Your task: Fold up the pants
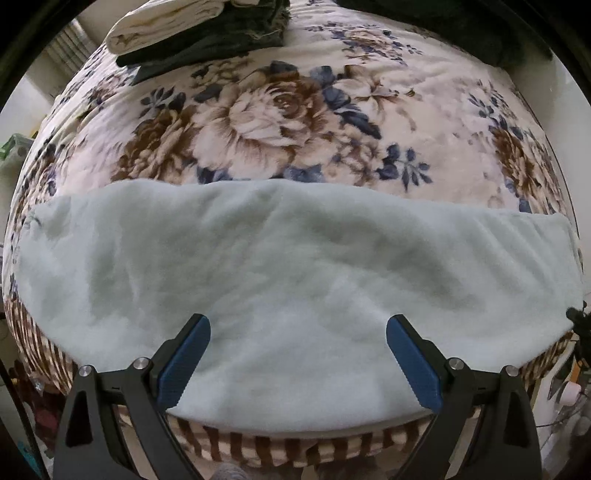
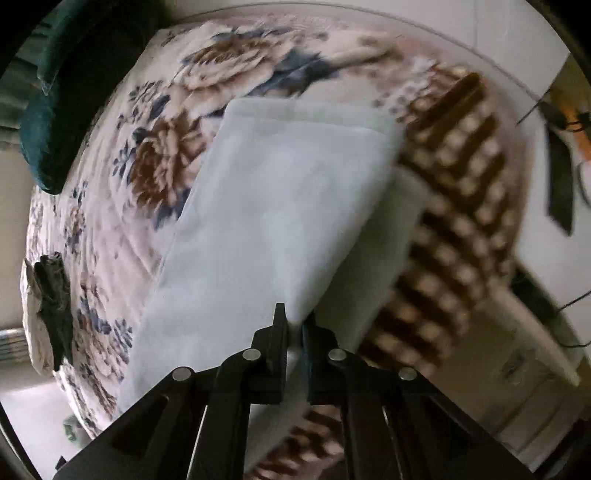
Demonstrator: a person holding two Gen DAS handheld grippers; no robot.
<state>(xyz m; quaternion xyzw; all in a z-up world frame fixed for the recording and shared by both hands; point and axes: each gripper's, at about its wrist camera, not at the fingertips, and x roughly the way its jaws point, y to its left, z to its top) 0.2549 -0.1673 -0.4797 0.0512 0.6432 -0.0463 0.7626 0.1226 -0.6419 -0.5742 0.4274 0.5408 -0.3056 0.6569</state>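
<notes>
The pale blue fleece pants (image 1: 288, 280) lie flat in a long band across the near edge of the floral bed. My left gripper (image 1: 297, 325) is open and empty, its blue pads (image 1: 184, 362) just above the pants' near edge. In the right wrist view the pants (image 2: 280, 206) stretch away from me, with one layer lifted off a lower layer (image 2: 384, 243). My right gripper (image 2: 294, 321) is shut on the near edge of the pants' upper layer and holds it raised.
A floral blanket (image 1: 280, 110) covers the bed, with a brown striped border (image 2: 454, 206) hanging over its edge. A stack of folded dark and cream clothes (image 1: 199, 33) sits at the far left. A dark green cushion (image 2: 55, 110) lies at the far end.
</notes>
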